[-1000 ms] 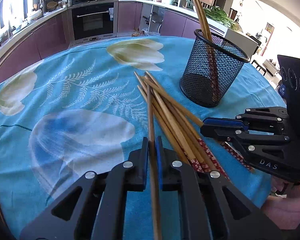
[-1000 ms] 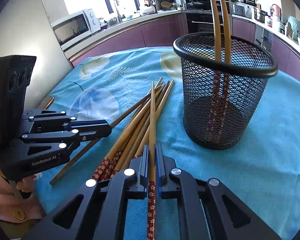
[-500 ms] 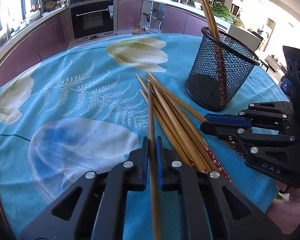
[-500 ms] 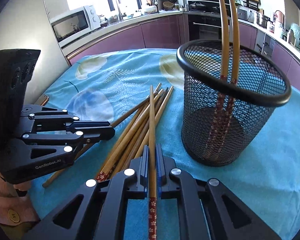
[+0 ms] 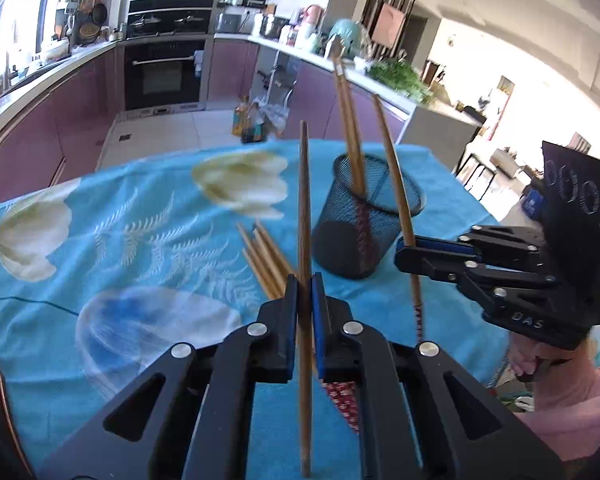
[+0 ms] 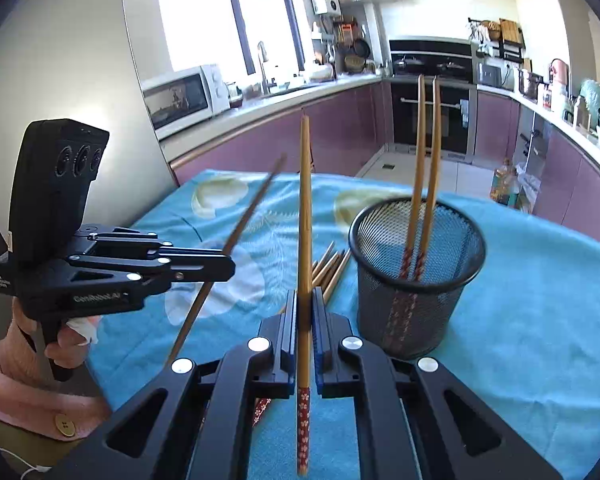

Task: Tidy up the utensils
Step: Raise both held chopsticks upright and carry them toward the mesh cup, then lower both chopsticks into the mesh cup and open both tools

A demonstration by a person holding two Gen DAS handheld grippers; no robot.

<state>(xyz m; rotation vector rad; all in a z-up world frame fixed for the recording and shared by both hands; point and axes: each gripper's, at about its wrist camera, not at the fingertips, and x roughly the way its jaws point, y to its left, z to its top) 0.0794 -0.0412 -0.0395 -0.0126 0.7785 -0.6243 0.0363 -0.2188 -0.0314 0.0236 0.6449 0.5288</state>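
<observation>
Here each gripper is clamped on one bamboo chopstick, both lifted off the table. The left gripper (image 5: pixel 304 300) pinches a plain chopstick (image 5: pixel 304 216) between its blue-lined fingers, the stick running nearly upright through the frame. From the right wrist view that same stick slants through the left gripper's closed tips (image 6: pixel 216 268), blurred, so its exact tilt is hard to read. The right gripper (image 6: pixel 305 312) grips a second chopstick (image 6: pixel 305 208) just above its red flowered end, the tapered end pointing up. In the left wrist view this one leans in front of the black mesh cup (image 5: pixel 366 240), crossing its rim; whether it touches the rim I cannot tell. Two chopsticks (image 6: pixel 422 184) stand inside the cup, red patterned ends down. A loose bunch of chopsticks (image 5: pixel 266 260) lies on the blue floral tablecloth (image 5: pixel 140 240) just beside the cup, between it and the grippers
</observation>
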